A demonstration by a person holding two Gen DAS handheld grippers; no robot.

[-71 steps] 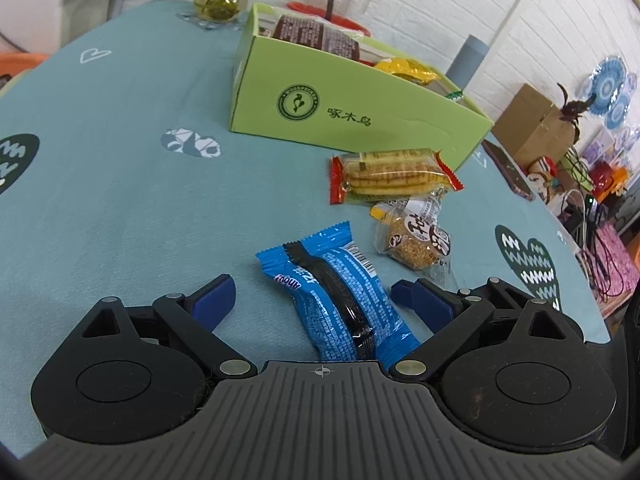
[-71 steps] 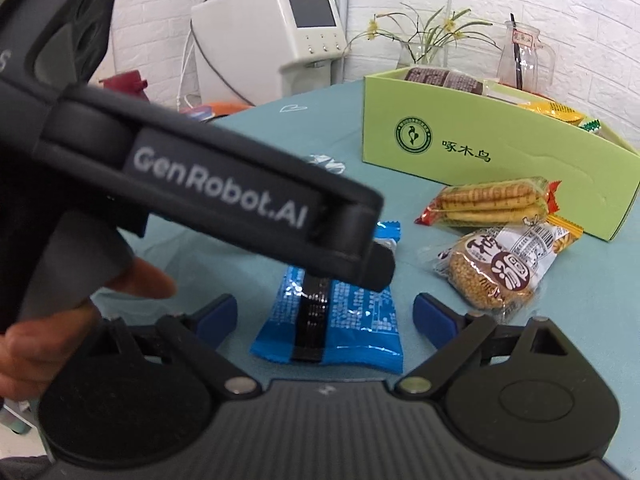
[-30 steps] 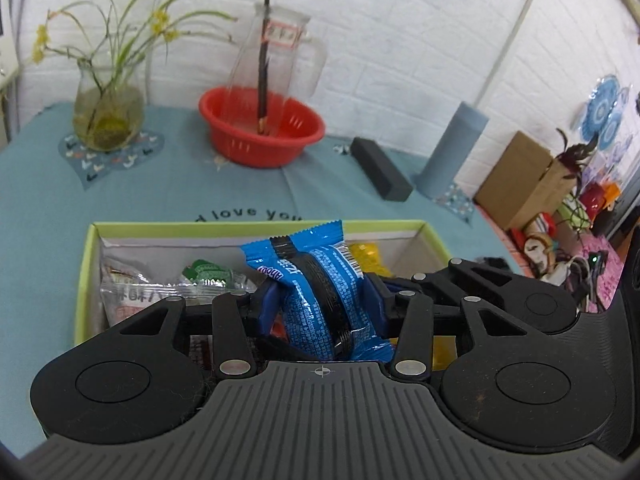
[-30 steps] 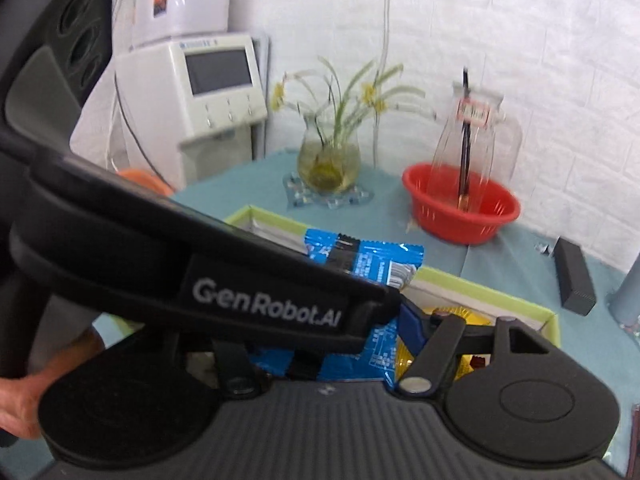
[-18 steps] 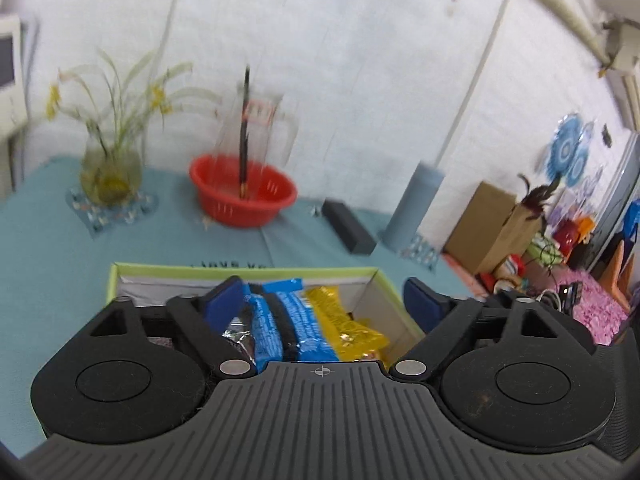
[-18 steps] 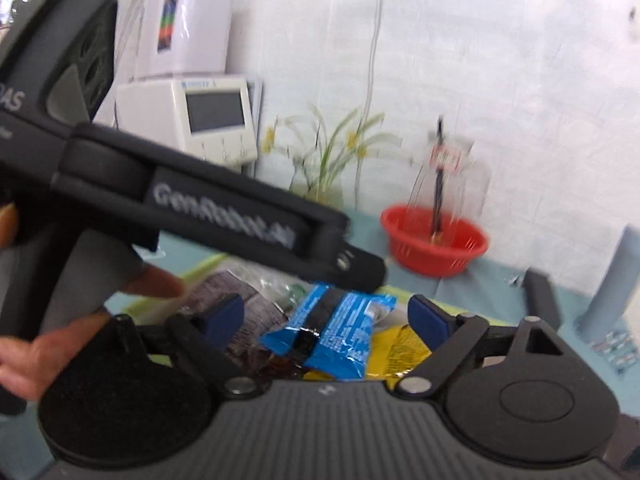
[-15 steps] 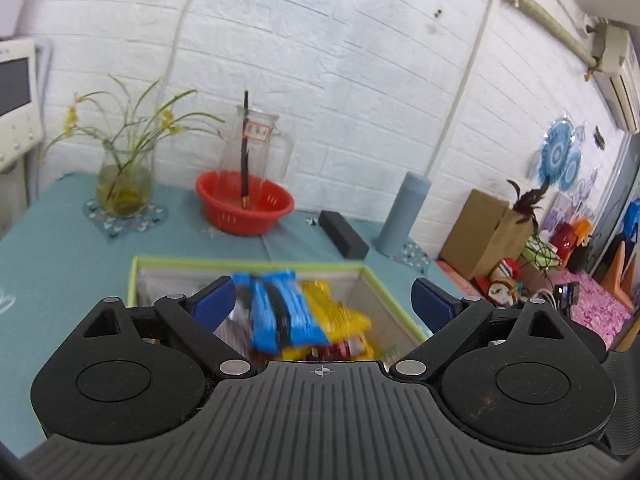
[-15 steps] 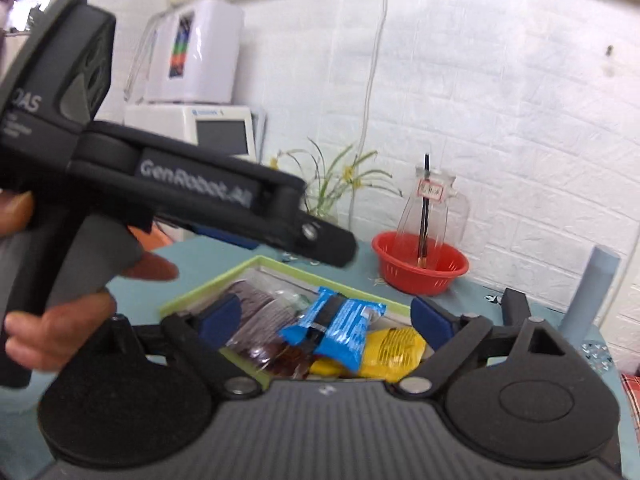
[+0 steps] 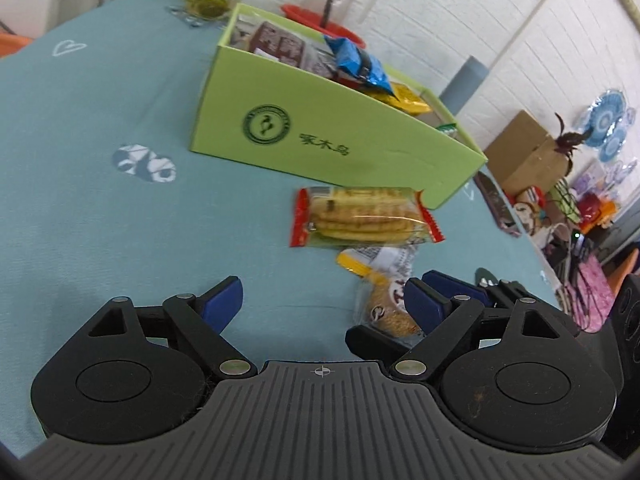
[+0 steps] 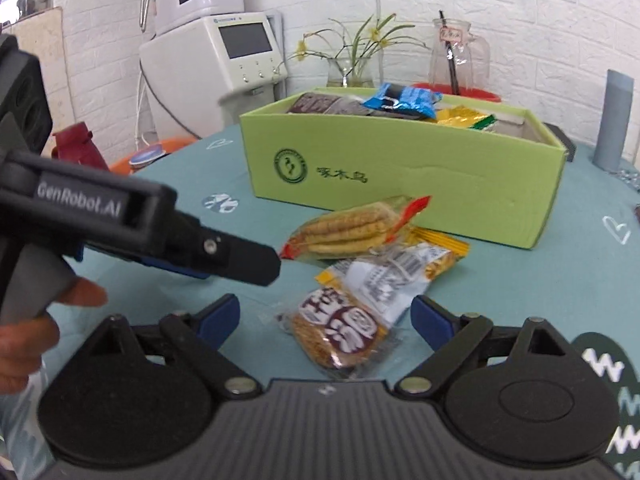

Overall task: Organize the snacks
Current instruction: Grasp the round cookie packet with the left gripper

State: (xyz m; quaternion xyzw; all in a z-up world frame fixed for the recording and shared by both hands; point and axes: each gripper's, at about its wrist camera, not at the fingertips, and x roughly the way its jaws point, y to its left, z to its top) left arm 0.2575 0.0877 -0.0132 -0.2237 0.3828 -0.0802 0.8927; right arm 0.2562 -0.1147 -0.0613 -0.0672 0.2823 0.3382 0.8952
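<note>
A lime-green box stands on the teal tablecloth and holds several snack packets, with the blue packet lying on top. A red-ended biscuit pack lies in front of the box. A clear yellow-ended round-cake packet lies nearer. My left gripper is open and empty above the cloth, left of that packet. My right gripper is open, its fingers either side of the round-cake packet.
A flower vase, a glass jug in a red bowl and a grey cylinder stand behind the box. A white machine is at the left. A cardboard box and clutter lie beyond the table's right edge.
The left gripper carried the blue packet over the box, opened and let it drop in. Both grippers have since pulled back and lowered to the packets in front of the box.
</note>
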